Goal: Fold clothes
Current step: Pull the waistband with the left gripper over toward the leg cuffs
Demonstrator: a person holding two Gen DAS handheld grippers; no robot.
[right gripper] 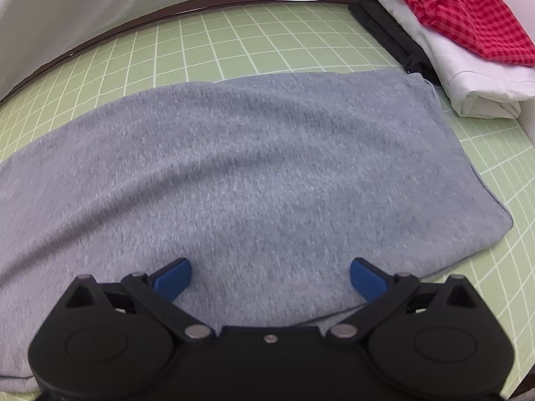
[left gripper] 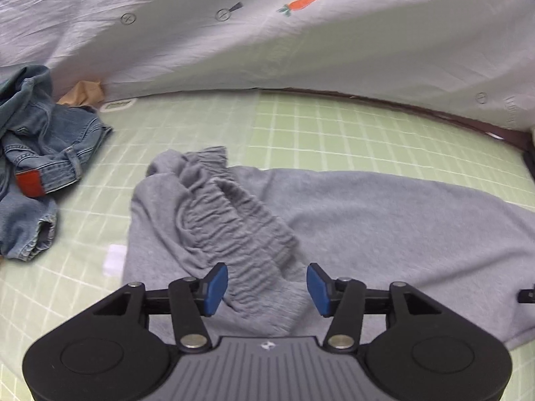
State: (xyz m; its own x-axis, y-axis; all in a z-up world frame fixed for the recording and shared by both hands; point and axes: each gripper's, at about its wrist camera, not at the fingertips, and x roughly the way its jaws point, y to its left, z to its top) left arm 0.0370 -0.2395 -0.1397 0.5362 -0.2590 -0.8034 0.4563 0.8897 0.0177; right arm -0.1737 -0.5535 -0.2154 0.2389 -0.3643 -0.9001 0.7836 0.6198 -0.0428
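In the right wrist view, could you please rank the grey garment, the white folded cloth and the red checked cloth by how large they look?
1. grey garment, largest by far.
2. white folded cloth.
3. red checked cloth.
The last two look close and run out of frame, so their order is unsure.

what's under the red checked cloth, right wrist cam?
The red checked cloth lies on a folded white garment, which sits over a dark fabric strip on the green mat. Anything deeper inside that stack is covered.

Jeans (left gripper: 40,153) left, folded stack (right gripper: 468,67) right.
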